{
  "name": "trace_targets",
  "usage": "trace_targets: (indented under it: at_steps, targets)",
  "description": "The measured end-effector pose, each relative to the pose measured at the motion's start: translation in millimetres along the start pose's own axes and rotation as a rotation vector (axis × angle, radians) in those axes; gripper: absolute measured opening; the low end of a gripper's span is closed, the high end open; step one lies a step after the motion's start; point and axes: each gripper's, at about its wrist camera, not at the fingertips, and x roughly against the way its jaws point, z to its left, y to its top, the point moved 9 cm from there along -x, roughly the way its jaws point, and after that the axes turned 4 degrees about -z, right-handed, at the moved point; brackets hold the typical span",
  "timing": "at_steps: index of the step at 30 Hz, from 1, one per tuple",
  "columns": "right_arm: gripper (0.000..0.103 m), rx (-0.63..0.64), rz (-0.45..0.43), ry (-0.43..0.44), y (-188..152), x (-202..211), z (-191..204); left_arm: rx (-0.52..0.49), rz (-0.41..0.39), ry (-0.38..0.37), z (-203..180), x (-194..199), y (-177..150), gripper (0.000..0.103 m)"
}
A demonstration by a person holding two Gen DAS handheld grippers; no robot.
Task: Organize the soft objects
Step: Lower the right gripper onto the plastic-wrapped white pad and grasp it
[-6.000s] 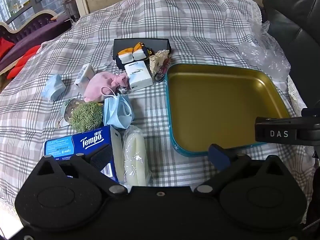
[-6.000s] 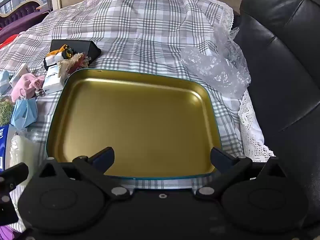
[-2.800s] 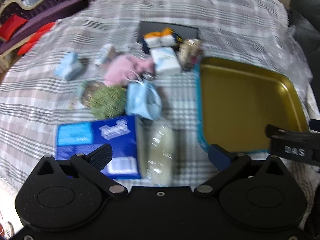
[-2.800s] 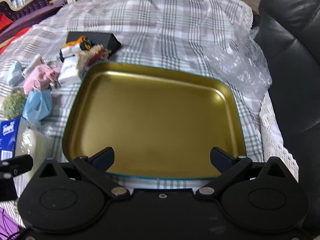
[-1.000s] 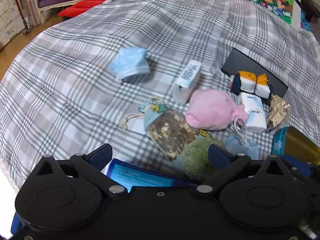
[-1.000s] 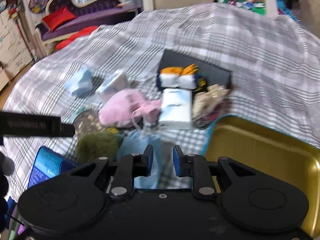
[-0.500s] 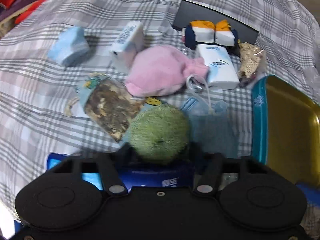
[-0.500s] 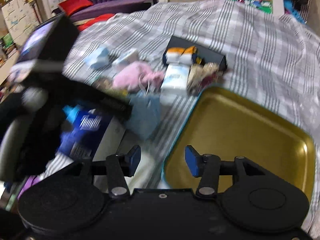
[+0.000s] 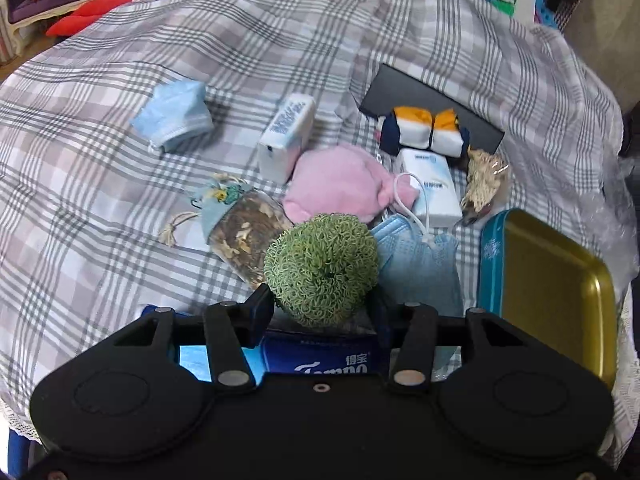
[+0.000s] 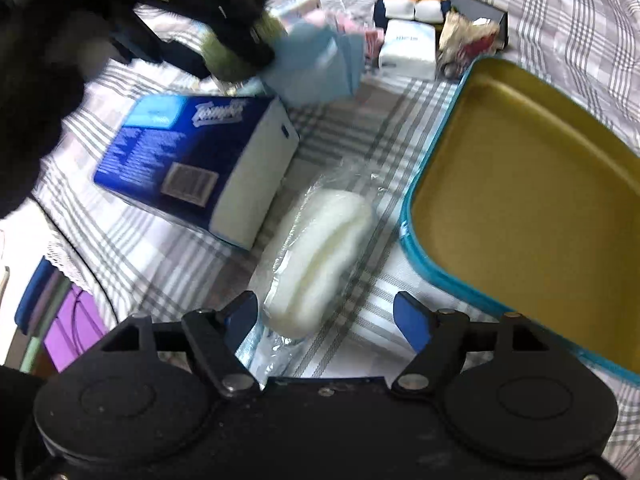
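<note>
left wrist view: my left gripper (image 9: 324,308) has just been closing and now pinches the green scrubber ball (image 9: 322,268), pads pressed into both its sides.
scrubber ball: round, springy, all tight little green loops with a dimple in the middle, sitting above the blue tissue pack (image 9: 320,358).
right wrist view: my right gripper (image 10: 326,316) has just been opening, jaws apart, pointing down at the white wrapped pad (image 10: 316,256).
white pad: oblong, pillowy, in crinkly clear film; its near end lies between my fingers, left finger close beside it, and i can't see either finger pressing on it.
tissue pack from here: soft plastic brick (image 10: 200,160), dark blue with white ends, just left of the pad.
tray: shallow metal tray (image 10: 520,184), gold inside with a teal rim, rounded corners, just right of the pad.
other soft bits: blue pleated face mask (image 9: 420,268) beside the ball, fluffy pink pouch (image 9: 336,184) behind it, mesh sachet of dried bits (image 9: 244,232) to the left, a second folded mask (image 9: 172,116) further off.
surface: grey and white checked cloth (image 9: 100,184), rumpled, with a lace edge.
room: red cushions (image 9: 92,12) on a purple seat at the far left.
</note>
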Motion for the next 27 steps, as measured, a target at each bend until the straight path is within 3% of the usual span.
trace_targets:
  at_steps: [3, 5, 6, 7, 19, 24, 27]
  targets:
    - [0.07, -0.024, 0.006, -0.005, -1.4, -7.8, 2.7, 0.001, -0.005, 0.021, 3.4, 0.9, -0.5, 0.05]
    - [0.055, -0.026, 0.0, 0.015, -1.8, -9.1, 6.0, -0.002, 0.0, 0.032, 4.7, -1.0, -1.8, 0.051]
    - [0.033, -0.032, 0.002, 0.039, -1.9, -8.7, 8.8, -0.003, 0.002, 0.033, 5.3, -0.8, -3.0, 0.051]
    - [0.024, -0.037, 0.007, 0.057, -2.0, -8.7, 11.6, -0.003, 0.0, 0.033, 6.1, -0.2, -3.4, 0.051]
    - [0.022, -0.031, -0.046, 0.0, 8.3, 8.3, 4.3, 0.033, -0.024, 0.026, 12.3, 9.2, 0.5, 0.051]
    - [0.022, -0.038, -0.047, 0.0, 8.4, 9.9, 1.7, 0.034, 0.011, 0.048, 12.6, -3.7, -5.2, 0.067]
    - [0.022, -0.018, -0.053, 0.005, 7.9, 12.7, 6.3, 0.045, 0.002, 0.064, 13.9, -8.7, 0.0, 0.069]
